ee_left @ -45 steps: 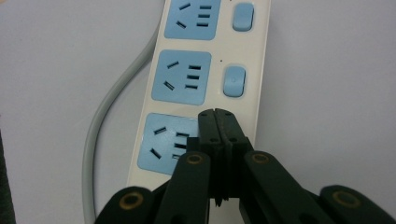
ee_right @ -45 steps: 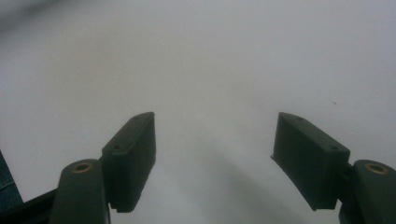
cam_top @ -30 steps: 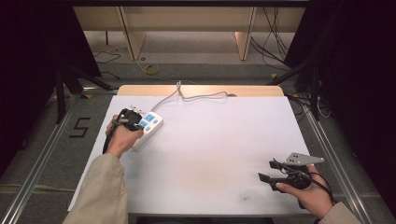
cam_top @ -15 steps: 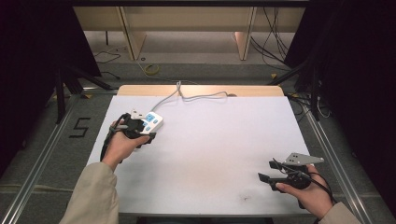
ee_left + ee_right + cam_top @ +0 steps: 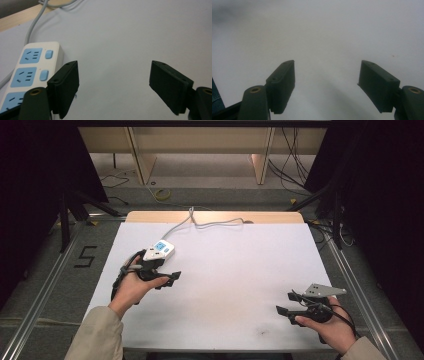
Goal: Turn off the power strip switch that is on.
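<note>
While the left gripper [image 5: 167, 278] gapes empty, power strip [image 5: 159, 250] lies flat beside it — cord end away from person, right gripper [image 5: 286, 303] open.

One power strip [image 5: 160, 250] (two tools [image 5: 170, 278])

White bench top [image 5: 225, 285], bare wooden strip [image 5: 215, 217] along edge farthest from both claws. Grey floor [image 5: 45, 270] outside left claw, black "5" [image 5: 86, 256] marked there, metal rail [image 5: 42, 290] alongside. Beyond bench: pale wooden frame legs [image 5: 137, 157], loose cables [image 5: 290, 150], yellow coil [image 5: 161, 195]. Black curtains [image 5: 385, 195] flank both sides.
</note>
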`<action>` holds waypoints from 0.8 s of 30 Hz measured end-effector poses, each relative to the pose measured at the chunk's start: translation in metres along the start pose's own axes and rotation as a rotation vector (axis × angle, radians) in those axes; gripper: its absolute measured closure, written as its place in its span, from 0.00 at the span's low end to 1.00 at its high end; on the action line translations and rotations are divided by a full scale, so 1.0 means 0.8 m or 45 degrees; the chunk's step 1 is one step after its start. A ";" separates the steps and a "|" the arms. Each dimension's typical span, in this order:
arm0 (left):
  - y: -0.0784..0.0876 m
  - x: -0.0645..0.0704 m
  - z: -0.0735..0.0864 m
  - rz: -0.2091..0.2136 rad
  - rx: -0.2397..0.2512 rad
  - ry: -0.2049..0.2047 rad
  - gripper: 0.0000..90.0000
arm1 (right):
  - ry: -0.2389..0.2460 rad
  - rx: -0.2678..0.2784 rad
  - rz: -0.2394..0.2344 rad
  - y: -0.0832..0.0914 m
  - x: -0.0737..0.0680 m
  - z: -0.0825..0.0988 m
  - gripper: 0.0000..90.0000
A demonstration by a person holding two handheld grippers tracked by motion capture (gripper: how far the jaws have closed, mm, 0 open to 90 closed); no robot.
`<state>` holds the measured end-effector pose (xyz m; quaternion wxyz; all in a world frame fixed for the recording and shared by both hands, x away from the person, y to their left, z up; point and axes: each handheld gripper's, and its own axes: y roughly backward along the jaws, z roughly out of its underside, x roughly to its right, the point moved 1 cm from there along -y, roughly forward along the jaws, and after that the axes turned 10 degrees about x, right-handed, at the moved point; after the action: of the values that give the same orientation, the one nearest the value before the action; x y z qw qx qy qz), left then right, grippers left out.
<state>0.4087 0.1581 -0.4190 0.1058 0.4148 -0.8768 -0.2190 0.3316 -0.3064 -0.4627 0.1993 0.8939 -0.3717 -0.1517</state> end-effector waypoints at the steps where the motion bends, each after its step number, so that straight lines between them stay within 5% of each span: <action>1: 0.001 0.003 0.000 0.010 0.007 -0.014 0.26 | 0.000 0.000 -0.001 0.000 0.000 0.000 0.33; 11: 0.011 0.028 0.011 0.064 0.067 -0.092 0.24 | 0.002 0.004 -0.013 -0.001 -0.001 0.000 0.33; 24: 0.021 0.046 0.045 0.065 0.091 -0.114 0.23 | 0.005 0.003 -0.019 -0.001 -0.002 0.000 0.32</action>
<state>0.3608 0.1498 -0.4426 0.0571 0.3857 -0.8981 -0.2032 0.3314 -0.3048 -0.4630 0.1980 0.8971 -0.3648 -0.1510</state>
